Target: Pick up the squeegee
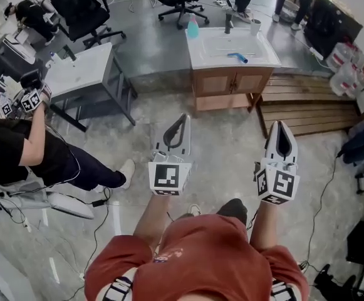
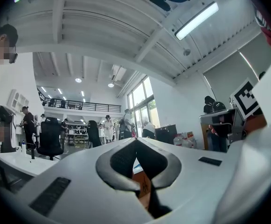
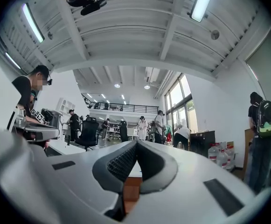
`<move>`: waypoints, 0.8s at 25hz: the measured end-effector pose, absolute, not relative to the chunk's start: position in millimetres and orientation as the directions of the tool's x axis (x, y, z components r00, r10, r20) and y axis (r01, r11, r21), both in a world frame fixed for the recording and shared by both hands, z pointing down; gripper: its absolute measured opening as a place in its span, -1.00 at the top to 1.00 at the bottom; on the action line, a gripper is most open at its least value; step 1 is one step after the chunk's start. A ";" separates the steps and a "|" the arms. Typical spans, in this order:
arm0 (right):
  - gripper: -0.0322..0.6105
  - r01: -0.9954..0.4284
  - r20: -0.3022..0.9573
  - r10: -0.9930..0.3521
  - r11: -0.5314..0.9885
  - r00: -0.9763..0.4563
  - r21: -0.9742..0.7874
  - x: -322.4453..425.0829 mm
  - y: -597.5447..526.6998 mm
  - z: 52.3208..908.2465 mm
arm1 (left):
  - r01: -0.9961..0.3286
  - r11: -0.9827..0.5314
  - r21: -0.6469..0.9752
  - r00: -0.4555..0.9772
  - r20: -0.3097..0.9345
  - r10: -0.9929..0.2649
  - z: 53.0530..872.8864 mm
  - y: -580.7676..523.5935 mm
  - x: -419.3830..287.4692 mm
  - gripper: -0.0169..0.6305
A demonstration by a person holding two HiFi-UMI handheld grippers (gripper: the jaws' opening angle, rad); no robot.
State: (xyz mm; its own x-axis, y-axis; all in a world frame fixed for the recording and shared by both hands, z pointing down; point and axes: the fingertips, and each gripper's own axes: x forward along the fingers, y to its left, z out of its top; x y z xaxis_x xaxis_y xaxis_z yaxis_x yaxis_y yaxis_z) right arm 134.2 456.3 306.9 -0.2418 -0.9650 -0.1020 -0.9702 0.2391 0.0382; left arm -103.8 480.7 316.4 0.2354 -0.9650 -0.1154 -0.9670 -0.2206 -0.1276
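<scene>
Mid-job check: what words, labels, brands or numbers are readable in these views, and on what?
No text can be read.
On the left gripper and right gripper: square marker patterns only, no letters.
Small print on the red shirt: too small to read.

White countertop (image 1: 210,55), blue squeegee (image 1: 238,58), teal bottle (image 1: 193,27), cup (image 1: 255,26)
</scene>
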 end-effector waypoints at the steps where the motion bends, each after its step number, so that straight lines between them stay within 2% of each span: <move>1: 0.88 -0.971 -0.097 -0.966 0.236 -0.238 0.037 130.6 458.5 309.9 | -0.966 -0.224 -0.127 0.239 -0.114 -0.964 318.0 481.9 -107.9 0.90; 14: 0.88 -0.968 -0.076 -0.965 0.249 -0.252 0.043 110.7 407.7 323.3 | -0.969 -0.224 -0.104 0.234 -0.098 -0.967 328.8 434.4 -124.9 0.90; 20: 0.88 -0.971 -0.068 -0.969 0.238 -0.239 0.024 135.9 341.4 329.9 | -0.967 -0.229 -0.116 0.240 -0.093 -0.966 329.0 369.8 -104.0 0.90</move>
State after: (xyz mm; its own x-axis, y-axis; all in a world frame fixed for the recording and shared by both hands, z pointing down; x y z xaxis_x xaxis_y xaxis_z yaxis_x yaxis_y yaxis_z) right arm 135.9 341.4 329.9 -0.2387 -0.9687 -0.0676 -0.9711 0.2376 0.0242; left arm -104.0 369.8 329.0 0.2398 -0.9664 -0.0925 -0.9666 -0.2287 -0.1157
